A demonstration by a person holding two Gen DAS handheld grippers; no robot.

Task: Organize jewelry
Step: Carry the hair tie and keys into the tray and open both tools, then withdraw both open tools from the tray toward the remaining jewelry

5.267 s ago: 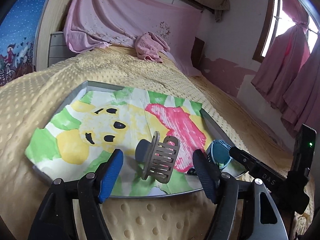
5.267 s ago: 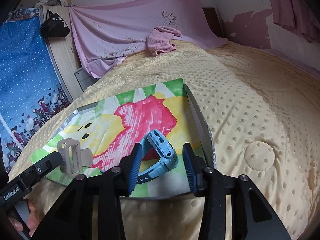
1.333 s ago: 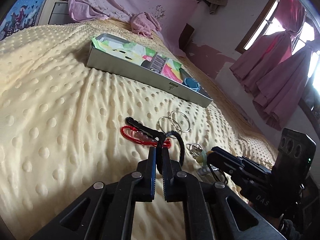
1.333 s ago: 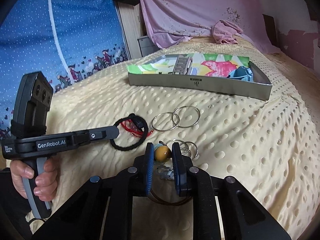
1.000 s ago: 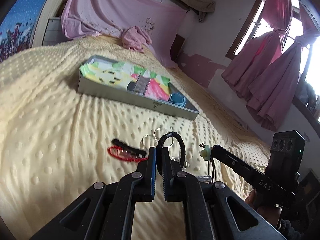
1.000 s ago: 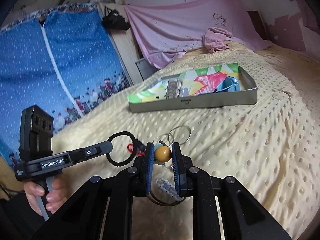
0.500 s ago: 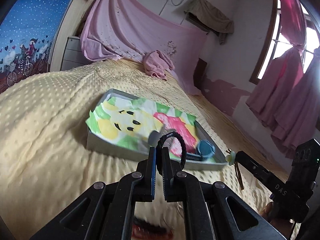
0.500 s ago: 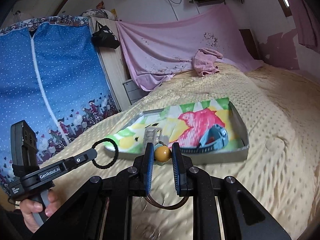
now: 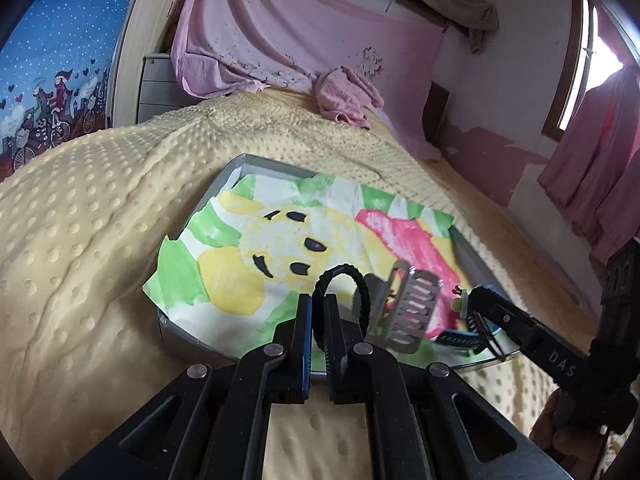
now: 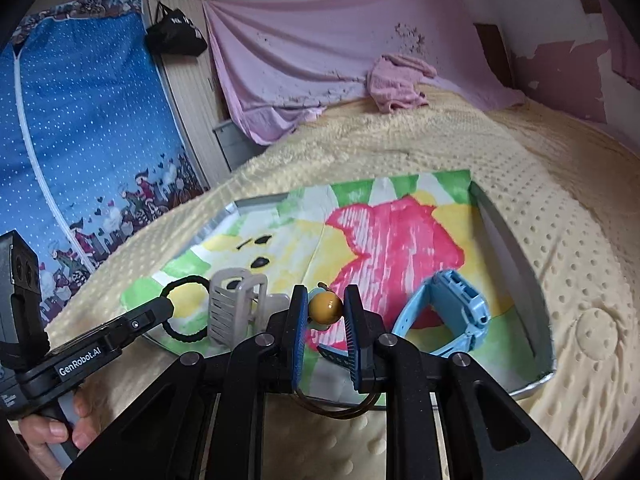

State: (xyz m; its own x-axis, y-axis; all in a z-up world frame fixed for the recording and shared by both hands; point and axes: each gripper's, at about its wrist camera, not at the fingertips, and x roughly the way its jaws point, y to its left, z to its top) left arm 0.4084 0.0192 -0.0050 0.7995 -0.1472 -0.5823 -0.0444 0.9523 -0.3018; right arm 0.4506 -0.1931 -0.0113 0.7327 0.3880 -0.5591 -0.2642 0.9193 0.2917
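"GenRobot.AI" on the left tool [image 10: 170, 307]; "DAS" on the right tool [image 9: 466, 304].

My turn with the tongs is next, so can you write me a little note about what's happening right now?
Left tongs: shut on the black hair tie, held over the tray's near edge.
Right tongs: shut on the yellow bead; its brown cord hangs in a loop underneath.
Tray: on the yellow blanket, lined with a painted paper. The grey hair claw and blue watch already lie inside.
Left to do: set the hair tie and the bead piece down in the tray, probably in bare spots. Whether more jewelry waits outside the tray cannot be seen.
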